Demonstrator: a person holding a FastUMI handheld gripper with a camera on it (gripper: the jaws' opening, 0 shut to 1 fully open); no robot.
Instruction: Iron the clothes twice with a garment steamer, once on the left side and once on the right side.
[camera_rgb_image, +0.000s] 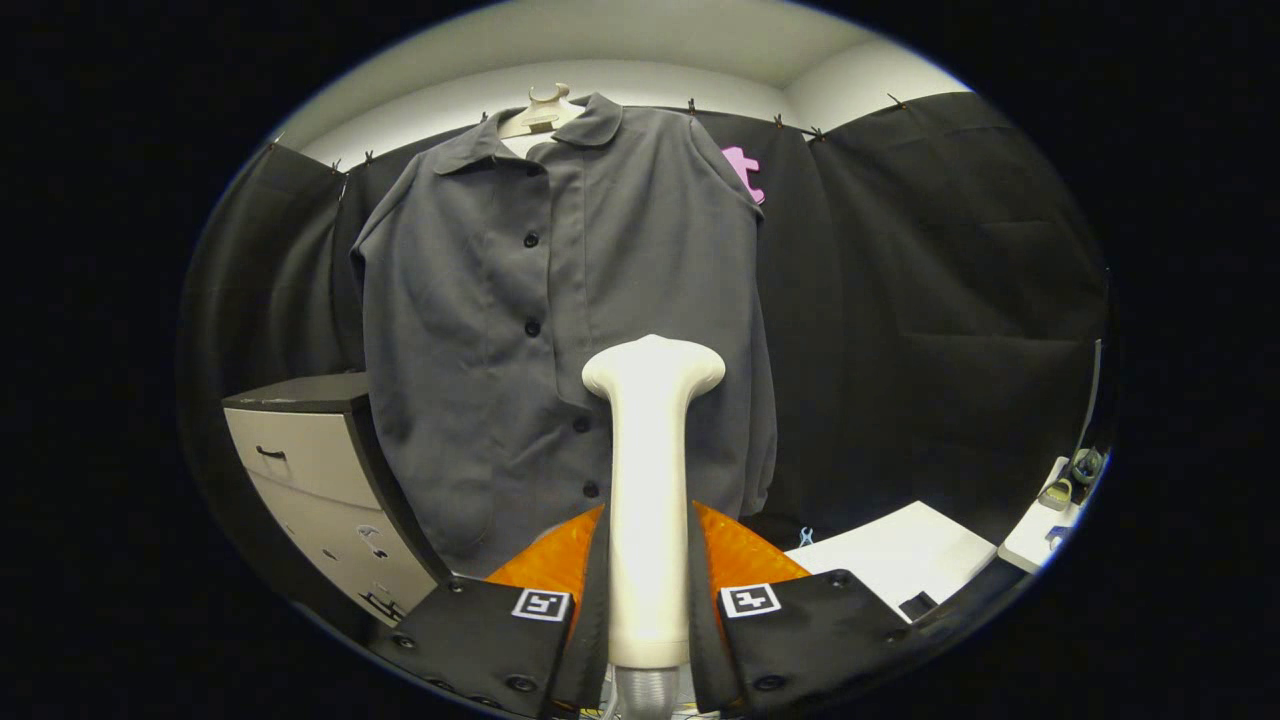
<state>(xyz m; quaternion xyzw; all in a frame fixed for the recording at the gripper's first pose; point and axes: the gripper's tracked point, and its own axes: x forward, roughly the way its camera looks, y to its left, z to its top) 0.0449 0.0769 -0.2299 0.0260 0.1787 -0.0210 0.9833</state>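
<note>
The gripper is seen clamped on the garment steamer: its 2 fingers press against either side of the pale handle, so that the tool is carried upright and pointed forward. The grip appears to be taken low on the handle, just above the grey hose collar, probably so that the flared steam head is left free and stands well clear of the fingers.

Beyond the steam head a grey shirt is hung, buttoned down the front, from a pale hanger at the top of the booth's black cloth wall. It is presumably hung at full length so that the cloth drops flat and each half can be swept from top to bottom. The head is seen in front of the lower front of the shirt, just beside the button line; whether it touches the fabric cannot be told.

A drawer cabinet stands beside the shirt, partly behind its hem, and a white surface lies lower down on the other side.

Which of the 2 passes is in hand cannot be judged from this moment.
</note>
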